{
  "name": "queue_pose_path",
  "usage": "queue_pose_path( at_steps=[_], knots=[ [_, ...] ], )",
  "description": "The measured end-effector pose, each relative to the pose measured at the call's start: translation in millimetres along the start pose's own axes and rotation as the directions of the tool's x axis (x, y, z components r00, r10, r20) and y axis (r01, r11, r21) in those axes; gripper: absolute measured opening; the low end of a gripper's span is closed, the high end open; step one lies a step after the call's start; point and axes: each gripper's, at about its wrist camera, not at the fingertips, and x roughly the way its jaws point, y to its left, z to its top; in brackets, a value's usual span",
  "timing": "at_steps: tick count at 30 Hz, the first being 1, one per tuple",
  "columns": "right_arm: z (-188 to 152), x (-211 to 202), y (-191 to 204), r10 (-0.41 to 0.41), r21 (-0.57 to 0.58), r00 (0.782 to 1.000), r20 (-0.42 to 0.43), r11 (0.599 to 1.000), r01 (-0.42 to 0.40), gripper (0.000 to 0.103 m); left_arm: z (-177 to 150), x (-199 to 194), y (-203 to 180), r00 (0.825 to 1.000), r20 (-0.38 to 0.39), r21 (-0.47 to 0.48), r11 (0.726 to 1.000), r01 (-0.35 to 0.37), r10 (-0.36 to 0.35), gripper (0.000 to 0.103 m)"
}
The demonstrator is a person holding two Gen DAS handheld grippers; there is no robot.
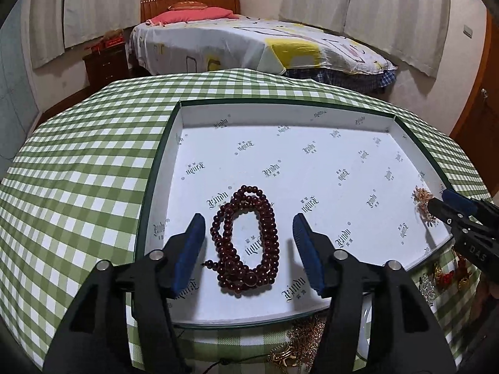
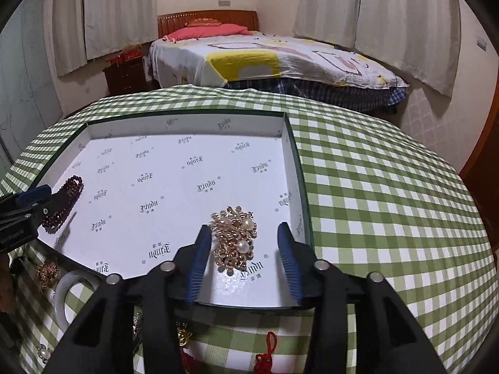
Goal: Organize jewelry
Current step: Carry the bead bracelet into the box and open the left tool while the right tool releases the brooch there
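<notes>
A shallow white-lined box [image 1: 174, 131] [image 2: 287, 143] lies on the green checked table. A coiled dark red bead necklace [image 1: 246, 240] lies in its near left part; it also shows in the right wrist view [image 2: 67, 199]. My left gripper [image 1: 249, 227] is open, its blue pads either side of the beads, not touching. A gold and pearl cluster piece [image 2: 235, 237] lies in the box's near right part; it shows in the left wrist view [image 1: 422, 201] too. My right gripper [image 2: 243, 237] is open around it.
Loose jewelry lies on the cloth in front of the box: gold pieces [image 1: 299, 339] [image 2: 48, 272], red knot tassels [image 2: 268, 352], a crystal piece [image 1: 427, 286]. A white cup [image 2: 67, 293] stands there. A bed [image 1: 249, 43] is beyond the table.
</notes>
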Motion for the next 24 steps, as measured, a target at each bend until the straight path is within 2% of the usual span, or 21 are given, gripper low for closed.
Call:
queue_pose_path(
  at_steps=[5,14,24],
  knots=[
    [1.3,-17.8,-3.8,0.009,0.036,0.999,0.047,0.999,-0.010,0.045,-4.0,-5.6,3.2,1.000,0.006,-0.012,1.000,-0.003,0.004,0.062],
    [-18.7,-66.5,13.4,0.003,0.042,0.988,0.153,0.999,-0.010,0.045,-20.1,-52.0,5.3,0.994,0.107,-0.013,1.000,-0.013,0.014,0.064],
    [-54.3,-100.0,31.8,0.020,0.049,0.984,0.177,0.998,-0.030,0.045,-59.6,-106.2,-0.3,0.986,0.163,0.018,0.999,-0.042,0.039,0.064]
  ],
)
